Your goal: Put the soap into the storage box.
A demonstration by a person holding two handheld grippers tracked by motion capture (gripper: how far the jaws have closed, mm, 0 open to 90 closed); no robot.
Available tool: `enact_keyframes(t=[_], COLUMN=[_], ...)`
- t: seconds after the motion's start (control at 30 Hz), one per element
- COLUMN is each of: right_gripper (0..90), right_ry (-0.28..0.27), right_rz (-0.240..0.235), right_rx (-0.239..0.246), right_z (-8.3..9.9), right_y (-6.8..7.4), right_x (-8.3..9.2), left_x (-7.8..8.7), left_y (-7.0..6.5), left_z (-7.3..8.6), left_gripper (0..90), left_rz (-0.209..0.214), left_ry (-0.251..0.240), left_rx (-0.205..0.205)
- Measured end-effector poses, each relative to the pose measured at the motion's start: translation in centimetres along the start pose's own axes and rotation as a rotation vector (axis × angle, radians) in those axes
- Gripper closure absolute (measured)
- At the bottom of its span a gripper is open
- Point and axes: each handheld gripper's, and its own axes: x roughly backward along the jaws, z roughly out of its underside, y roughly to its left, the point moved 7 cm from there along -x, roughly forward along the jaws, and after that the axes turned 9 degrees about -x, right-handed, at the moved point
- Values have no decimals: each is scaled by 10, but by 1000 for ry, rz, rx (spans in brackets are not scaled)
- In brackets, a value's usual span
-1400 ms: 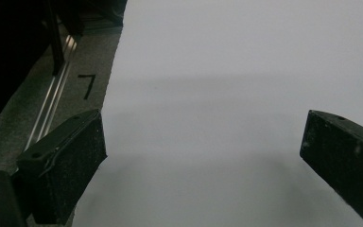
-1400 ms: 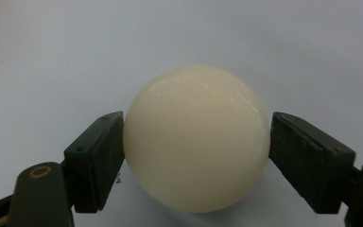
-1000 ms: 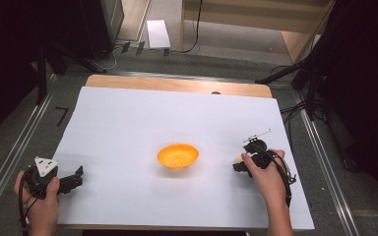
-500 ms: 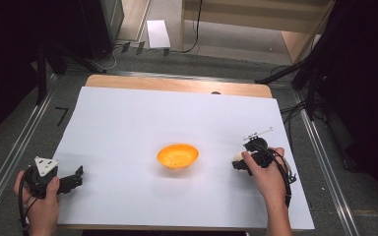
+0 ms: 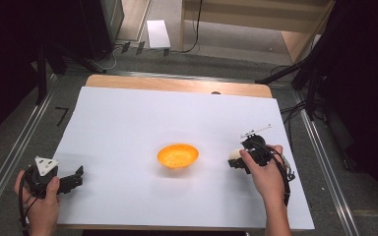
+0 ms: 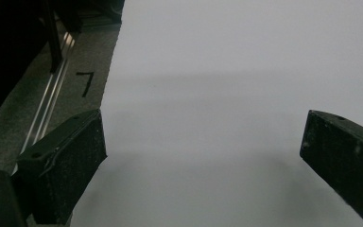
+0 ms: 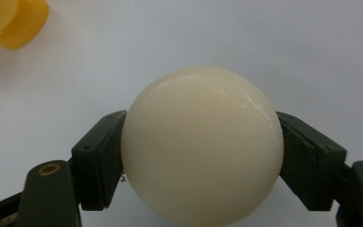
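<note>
I am pinching a cream-white ball (image 7: 202, 146) between the jaws of my right gripper (image 5: 237, 160), partly closed, pads pressing its sides. Being round, it has no long axis and points nowhere. It is sitting low over the white sheet (image 5: 128, 128), right of the orange bowl (image 5: 177, 155). My left gripper (image 5: 74, 178) is resting wide open, holding nothing. Nothing has visibly shifted since a second ago.

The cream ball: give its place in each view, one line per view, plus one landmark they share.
High view: cream ball right of centre, in the right tool, right of the orange bowl.
Left gripper view: the ball isn't in it.
Right gripper view: ball centre, clamped between both jaws.
Shared landmark: the orange bowl, top left in the right gripper view.
</note>
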Motion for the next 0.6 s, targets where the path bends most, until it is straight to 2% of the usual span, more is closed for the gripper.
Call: enact_keyframes(t=[0.6], right_gripper=[243], right_ry=[2], right_rz=[-34], right_rx=[41], right_z=[-15], right_y=[22], right_x=[4], left_x=[0], left_y=[0], left_z=[0], left_gripper=[17], left_rz=[-2], left_ry=[-3], left_rx=[1])
